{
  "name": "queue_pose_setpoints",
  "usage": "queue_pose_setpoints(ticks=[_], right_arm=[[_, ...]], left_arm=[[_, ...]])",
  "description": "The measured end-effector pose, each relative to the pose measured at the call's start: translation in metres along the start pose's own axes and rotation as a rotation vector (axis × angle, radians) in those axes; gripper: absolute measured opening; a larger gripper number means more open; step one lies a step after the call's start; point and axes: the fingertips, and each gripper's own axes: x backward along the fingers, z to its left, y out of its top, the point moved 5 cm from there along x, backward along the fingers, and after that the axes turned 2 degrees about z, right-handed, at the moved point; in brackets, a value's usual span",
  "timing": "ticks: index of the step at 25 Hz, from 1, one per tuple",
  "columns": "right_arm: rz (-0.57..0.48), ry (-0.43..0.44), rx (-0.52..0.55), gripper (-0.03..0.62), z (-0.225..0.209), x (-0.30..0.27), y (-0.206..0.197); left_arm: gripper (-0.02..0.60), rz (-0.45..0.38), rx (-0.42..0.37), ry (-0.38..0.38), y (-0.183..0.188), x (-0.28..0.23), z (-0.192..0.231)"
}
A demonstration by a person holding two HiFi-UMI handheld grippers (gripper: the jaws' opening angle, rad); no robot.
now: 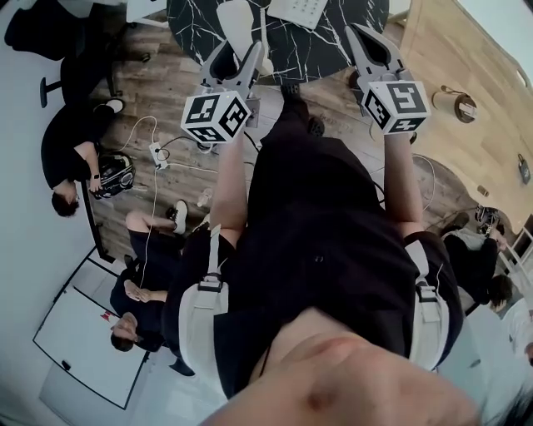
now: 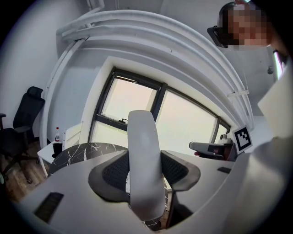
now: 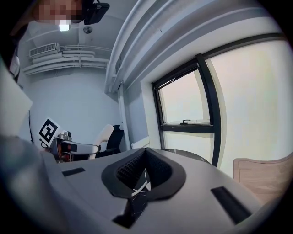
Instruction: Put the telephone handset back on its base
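- The left gripper (image 2: 145, 171) was pinching the telephone handset (image 2: 143, 137) around its middle, one pad on each side, so it stuck up between the jaws.
- The right gripper (image 3: 145, 153) had its jaws pressed together with nothing in them.
- The handset looked like a plain white, smooth, gently curved bar. I couldn't see a cord.
- In the head view, the white keypad thing that I took for the base (image 1: 301, 10) sat on the black marble table (image 1: 333, 50), ahead of both grippers. The handset was up in the air, not on it.
- My take: carry it over the base, line its length up with the cradle, and lower it fully before letting go.
- Smooth plastic might swivel in that pinch, so I'd go slow.
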Motion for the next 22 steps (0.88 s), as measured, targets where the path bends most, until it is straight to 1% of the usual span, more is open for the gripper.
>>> queue_pose_setpoints(ticks=[4,11,17,22], right_arm=[[0.007,-0.015,0.022,0.029,-0.013,-0.034,0.012],[0.005,-0.061,0.007,0.029,-0.029,-0.08,0.028],[0.004,-0.117,-0.007,0.029,-0.035,-0.106,0.025],[0.04,-0.133,-0.026,0.029,-0.031,-0.114,0.012]], left_arm=[[0.225,0.018,0.004,-0.016,0.012,-0.034,0.018],[0.225,0.05,0.012,-0.073,0.028,-0.083,0.046],[0.225,0.084,0.018,-0.111,0.029,-0.11,0.066],[0.225,0.131,0.027,-0.129,0.021,-0.123,0.074]])
